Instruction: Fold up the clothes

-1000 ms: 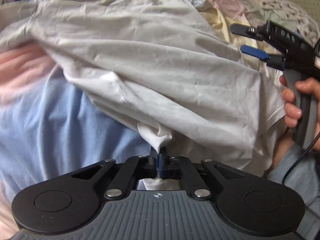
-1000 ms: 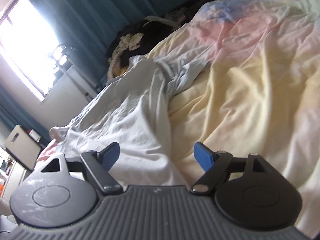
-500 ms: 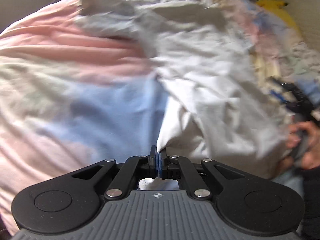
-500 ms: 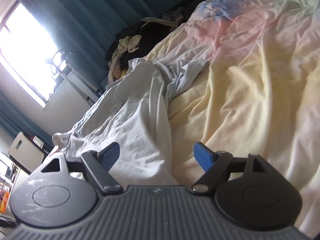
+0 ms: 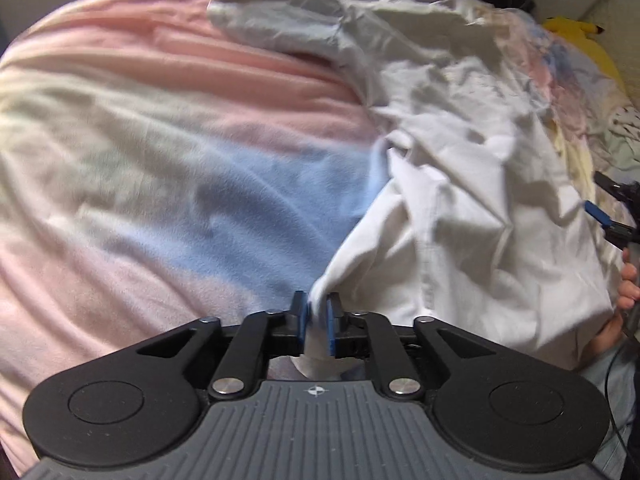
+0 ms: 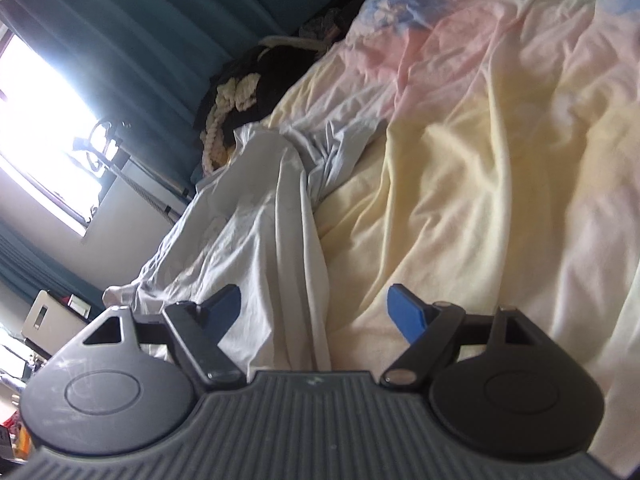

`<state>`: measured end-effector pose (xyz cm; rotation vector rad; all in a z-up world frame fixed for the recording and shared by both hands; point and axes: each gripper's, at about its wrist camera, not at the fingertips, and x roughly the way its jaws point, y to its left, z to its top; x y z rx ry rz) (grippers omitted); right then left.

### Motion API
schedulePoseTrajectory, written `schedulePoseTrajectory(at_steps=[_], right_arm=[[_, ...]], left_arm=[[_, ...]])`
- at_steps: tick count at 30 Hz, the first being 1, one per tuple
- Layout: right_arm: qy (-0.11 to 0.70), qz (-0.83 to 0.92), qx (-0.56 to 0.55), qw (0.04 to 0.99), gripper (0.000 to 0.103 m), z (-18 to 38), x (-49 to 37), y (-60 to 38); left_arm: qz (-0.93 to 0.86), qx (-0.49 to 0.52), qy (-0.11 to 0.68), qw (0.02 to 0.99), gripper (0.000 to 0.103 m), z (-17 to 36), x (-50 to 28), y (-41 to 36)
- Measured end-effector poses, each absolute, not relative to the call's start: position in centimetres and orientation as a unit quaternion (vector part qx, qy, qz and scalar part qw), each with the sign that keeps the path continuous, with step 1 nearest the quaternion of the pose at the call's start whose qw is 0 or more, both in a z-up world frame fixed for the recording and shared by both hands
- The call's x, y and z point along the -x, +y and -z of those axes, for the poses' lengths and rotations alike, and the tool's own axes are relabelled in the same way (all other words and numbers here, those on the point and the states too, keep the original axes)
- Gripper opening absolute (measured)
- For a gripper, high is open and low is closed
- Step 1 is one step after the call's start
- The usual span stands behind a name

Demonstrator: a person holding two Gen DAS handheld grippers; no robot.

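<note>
Left gripper (image 5: 316,322): pointing steeply down at the bed, jaws narrow and opening, a bunched corner of white cloth between the blue pads (image 5: 330,326); whether the pads press it, unclear.
White garment (image 5: 460,208): in the left wrist view, rising from the left gripper's pads and spreading up and right across the bed, crumpled, a long seam running down its near part; far end rumpled toward the top edge.
Right gripper (image 6: 316,312): jaws wide apart, nothing between the blue pads (image 6: 406,314); hovering just above the bed, the left pad over the garment's edge, the right pad over the yellow part of the bedding.
Garment in right wrist view (image 6: 256,236): lying in long folds from just under the right gripper away toward the far edge of the bed, left of the yellow area.
Right gripper in left wrist view (image 5: 612,216): at the right border, beside the garment's right edge, held by a hand (image 5: 626,284), only partly seen.
Bedding (image 5: 180,168): soft cover in pink, blue, cream and pale yellow patches, wrinkled, under the garment.
Far side, left wrist view: yellow soft thing (image 5: 576,30) at top right, past the garment.
Far side, right wrist view: dark heap with a cream braided piece (image 6: 232,100) at the bed's far edge; teal curtains (image 6: 140,36) and a bright window (image 6: 44,128) beyond.
</note>
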<state>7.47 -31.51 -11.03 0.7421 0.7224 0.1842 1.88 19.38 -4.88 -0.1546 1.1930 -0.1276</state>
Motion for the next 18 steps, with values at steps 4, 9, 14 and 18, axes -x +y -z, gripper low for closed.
schedulePoseTrajectory(at_steps=[4, 9, 14, 18], right_arm=[[0.348, -0.089, -0.358, 0.862, 0.071, 11.2, -7.4, -31.5], [0.351, -0.09, -0.354, 0.862, 0.062, 11.3, -7.5, -31.2], [0.357, -0.112, -0.347, 0.86, 0.058, 11.3, -9.1, -30.7], [0.37, -0.116, -0.309, 0.868, 0.045, 11.5, -11.0, -30.2]], left_arm=[[0.045, 0.035, 0.504, 0.862, 0.053, 1.5, -0.4, 17.6], [0.055, -0.036, 0.398, 0.915, 0.053, -2.2, 0.2, 11.4], [0.098, -0.034, 0.339, 0.935, 0.055, -1.8, -1.6, 3.4], [0.131, 0.009, 0.332, 0.934, 0.055, 1.0, -3.5, -0.8]])
